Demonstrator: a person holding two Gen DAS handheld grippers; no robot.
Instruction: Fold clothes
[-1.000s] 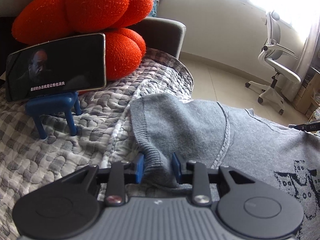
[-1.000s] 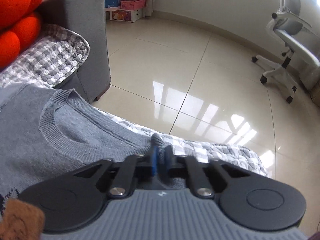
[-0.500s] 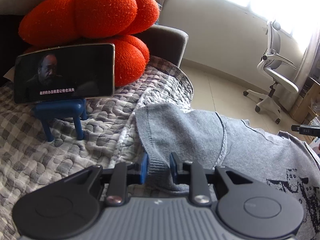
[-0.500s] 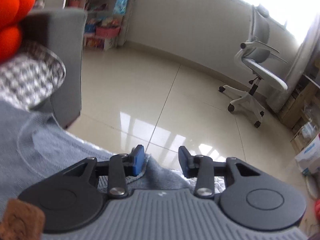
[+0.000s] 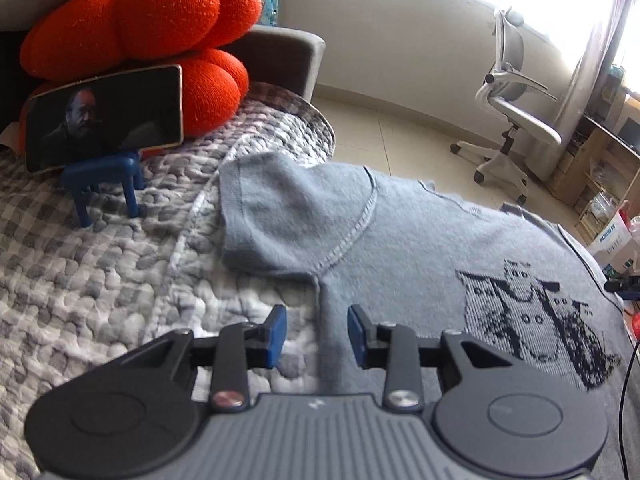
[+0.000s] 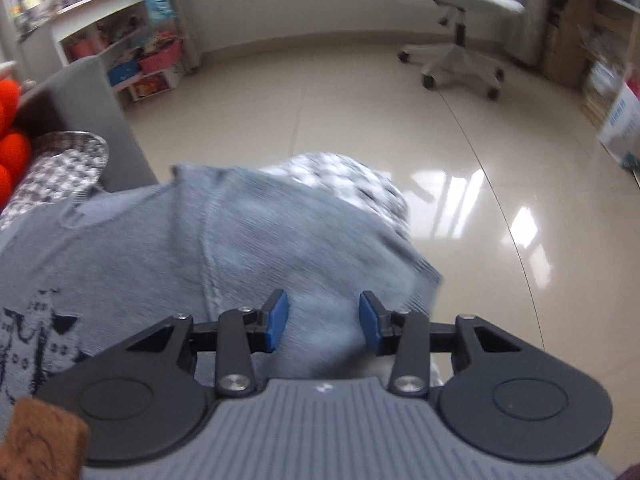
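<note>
Grey sweater (image 5: 400, 240) flat on quilt (image 5: 100, 280), left tongs (image 5: 316, 334) opening above its edge

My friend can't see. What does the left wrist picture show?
A grey sweater with a cat picture lies flat on a checked quilt, one sleeve spread out. The left gripper hovers over its edge, jaws opening, gripping nothing. Behind stand a phone and orange cushion.

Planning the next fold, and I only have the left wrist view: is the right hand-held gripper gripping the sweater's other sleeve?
Observer: No. The right hand-held gripper has its jaws opening. The grey sweater shows between the pads, unpinched.
Operator: Where does that sleeve lie?
Observer: Spread over the quilt, with its cuff near the quilt's edge.
Operator: Anything beyond that side?
Observer: A white shelf with coloured bins, past the sofa arm.
</note>
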